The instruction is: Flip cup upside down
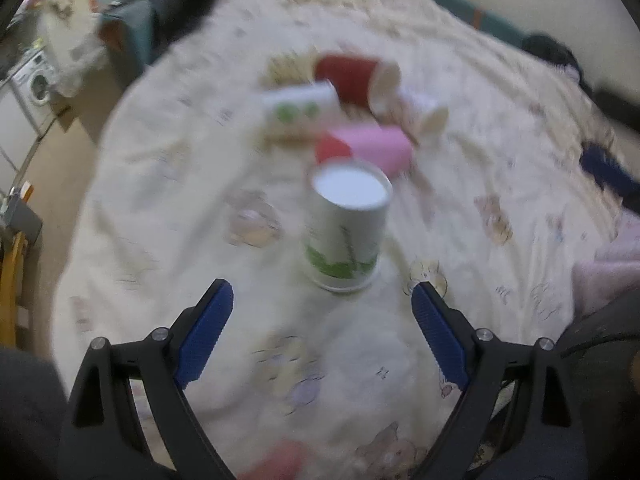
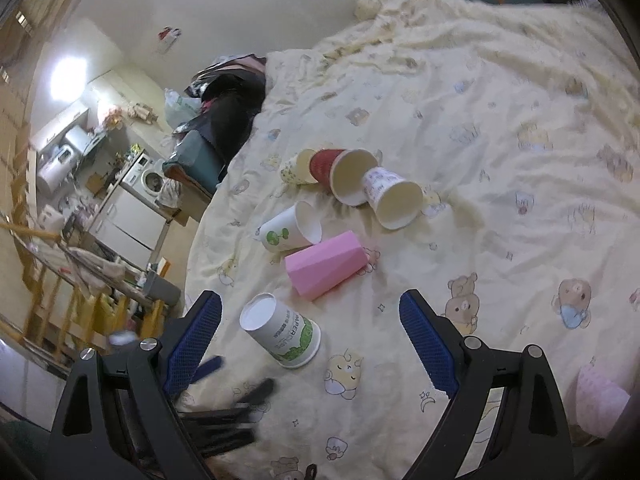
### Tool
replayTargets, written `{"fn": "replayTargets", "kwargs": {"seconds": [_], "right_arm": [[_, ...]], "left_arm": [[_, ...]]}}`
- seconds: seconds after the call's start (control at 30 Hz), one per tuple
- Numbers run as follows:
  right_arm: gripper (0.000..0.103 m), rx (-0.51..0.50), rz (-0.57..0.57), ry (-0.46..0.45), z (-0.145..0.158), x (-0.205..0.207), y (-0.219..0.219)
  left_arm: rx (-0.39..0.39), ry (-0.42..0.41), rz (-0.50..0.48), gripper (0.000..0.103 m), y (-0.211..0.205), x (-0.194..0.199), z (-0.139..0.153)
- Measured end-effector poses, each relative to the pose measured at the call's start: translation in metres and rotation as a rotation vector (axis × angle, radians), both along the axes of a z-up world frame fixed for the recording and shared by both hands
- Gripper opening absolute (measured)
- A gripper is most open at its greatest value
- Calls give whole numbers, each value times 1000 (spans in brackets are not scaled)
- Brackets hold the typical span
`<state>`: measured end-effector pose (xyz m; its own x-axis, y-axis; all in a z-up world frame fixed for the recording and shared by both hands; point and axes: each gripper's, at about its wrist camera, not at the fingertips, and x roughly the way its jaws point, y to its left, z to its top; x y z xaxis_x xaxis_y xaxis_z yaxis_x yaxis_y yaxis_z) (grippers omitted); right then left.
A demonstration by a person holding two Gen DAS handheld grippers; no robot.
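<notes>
Though inverted, cup [image 1: 346, 224] beyond left hand-held gripper [image 1: 322, 308]

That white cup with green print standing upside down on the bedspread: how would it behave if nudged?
The white cup with green print looks like thin paper, so probably light and crushable. Standing rim-down on the soft, wrinkled bedspread, it would likely tip easily, then roll in a curve, being tapered.

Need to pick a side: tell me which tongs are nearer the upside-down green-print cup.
Left, probably. The left tongs sit open just short of the cup, centred on it. The right tongs are open too, with the cup lying between their tips, left of centre.
</notes>
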<state>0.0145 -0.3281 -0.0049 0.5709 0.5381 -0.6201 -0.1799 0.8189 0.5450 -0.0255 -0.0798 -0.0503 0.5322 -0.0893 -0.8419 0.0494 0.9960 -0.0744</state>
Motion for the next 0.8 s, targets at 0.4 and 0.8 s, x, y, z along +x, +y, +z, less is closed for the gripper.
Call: {"fn": "replayTargets", "kwargs": {"seconds": [0.4, 0.8], "right_arm": [[103, -220, 0, -93, 11, -68, 54], [103, -344, -12, -164, -14, -90, 85]], "left_arm": [[2, -217, 116, 103, 68, -53, 63], [-28, -252, 121, 103, 74, -61, 48]]}}
